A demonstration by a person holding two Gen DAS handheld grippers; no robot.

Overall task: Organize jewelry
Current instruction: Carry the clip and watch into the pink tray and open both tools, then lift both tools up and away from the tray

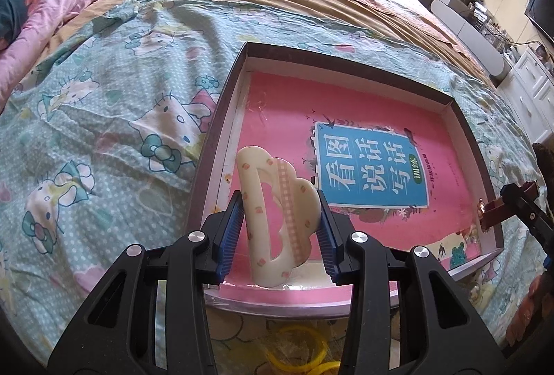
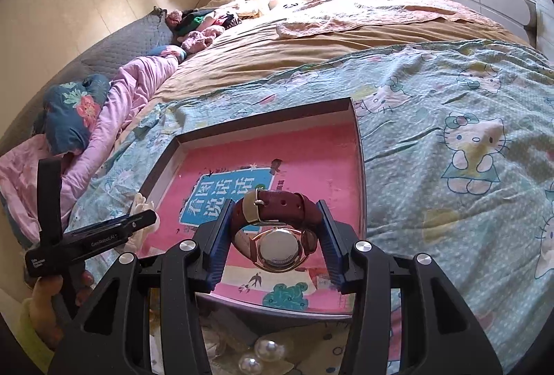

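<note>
My left gripper is shut on a cream cloud-shaped hair claw clip dotted with small peach marks, held upright over the near left corner of a shallow dark-rimmed box. A pink book with a blue title panel lies in the box. My right gripper is shut on a wristwatch with a dark red leather strap and gold case, held above the box's near edge. The watch also shows at the right edge of the left wrist view. The clip peeks out behind the left gripper in the right wrist view.
The box sits on a teal cartoon-cat bedsheet. Yellow rings lie just below the box in the left wrist view, and pearl beads lie below it in the right wrist view. A pink quilt lies to the left; a hand holds the left gripper.
</note>
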